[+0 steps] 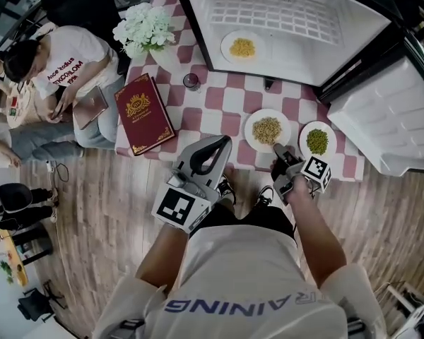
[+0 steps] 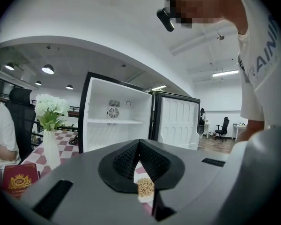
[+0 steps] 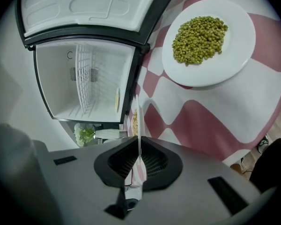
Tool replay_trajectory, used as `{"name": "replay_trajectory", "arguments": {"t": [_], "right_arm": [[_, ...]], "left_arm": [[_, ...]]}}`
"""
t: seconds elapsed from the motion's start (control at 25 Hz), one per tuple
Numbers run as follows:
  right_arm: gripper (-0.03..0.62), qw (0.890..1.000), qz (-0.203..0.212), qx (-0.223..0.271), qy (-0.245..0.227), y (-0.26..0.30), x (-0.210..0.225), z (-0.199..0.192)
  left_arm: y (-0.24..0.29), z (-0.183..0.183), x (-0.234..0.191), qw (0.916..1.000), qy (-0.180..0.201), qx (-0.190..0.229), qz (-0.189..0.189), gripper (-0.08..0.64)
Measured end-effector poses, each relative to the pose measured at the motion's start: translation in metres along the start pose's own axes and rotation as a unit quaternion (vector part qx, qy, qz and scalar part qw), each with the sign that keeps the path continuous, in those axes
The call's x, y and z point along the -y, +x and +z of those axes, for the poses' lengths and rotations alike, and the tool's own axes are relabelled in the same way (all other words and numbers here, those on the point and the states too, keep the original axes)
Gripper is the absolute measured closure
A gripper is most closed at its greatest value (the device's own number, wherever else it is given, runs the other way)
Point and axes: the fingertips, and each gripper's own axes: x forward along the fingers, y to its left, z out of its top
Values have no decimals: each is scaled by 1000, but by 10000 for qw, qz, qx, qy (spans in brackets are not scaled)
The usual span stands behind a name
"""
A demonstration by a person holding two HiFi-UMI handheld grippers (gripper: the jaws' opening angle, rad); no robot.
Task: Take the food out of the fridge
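Note:
The fridge stands open on the checked table, and inside it lies a plate of yellow food. Outside on the cloth are a plate of beige grains and a plate of green peas. My right gripper is shut on the near rim of the plate of grains; in the right gripper view that rim runs edge-on between the jaws, with the peas beyond. My left gripper hovers at the table's front edge, shut and holding nothing, left of the grains.
The fridge door hangs open at the right. A white flower vase, a red book and a small dark round object sit on the table's left half. A person sits beyond the left edge.

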Motion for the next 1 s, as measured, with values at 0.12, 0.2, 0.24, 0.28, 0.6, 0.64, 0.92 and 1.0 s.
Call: {"name": "replay_trajectory", "arguments": {"t": [0.12, 0.2, 0.24, 0.28, 0.6, 0.64, 0.92, 1.0], "right_arm": [[560, 10000, -68, -17, 6, -1, 11, 4], [560, 9999, -135, -6, -37, -1, 17, 7], [560, 9998, -165, -4, -94, -2, 20, 8], [560, 9997, -196, -4, -159, -2, 22, 8], [464, 9938, -409, -289, -992, 2, 19, 5], [446, 9914, -464, -348, -1175, 2, 18, 5], [385, 9541, -1218, -838, -2603, -5, 32, 2], [384, 9414, -1343, -985, -2935, -7, 35, -1]], "left_arm": [[-2, -4, 7, 10000, -22, -42, 88, 552], [-3, -5, 10, 9998, -70, -79, 147, 552], [-4, -6, 11, 9998, -52, -75, 172, 552], [-6, -6, 11, 9998, -24, -59, 197, 552], [-11, -6, 13, 9995, -73, -18, 307, 552], [-11, -7, 14, 9995, -75, -24, 305, 552], [-15, -8, 16, 9993, -148, -48, 342, 552], [-16, -7, 17, 9991, -224, -61, 362, 552]]}}
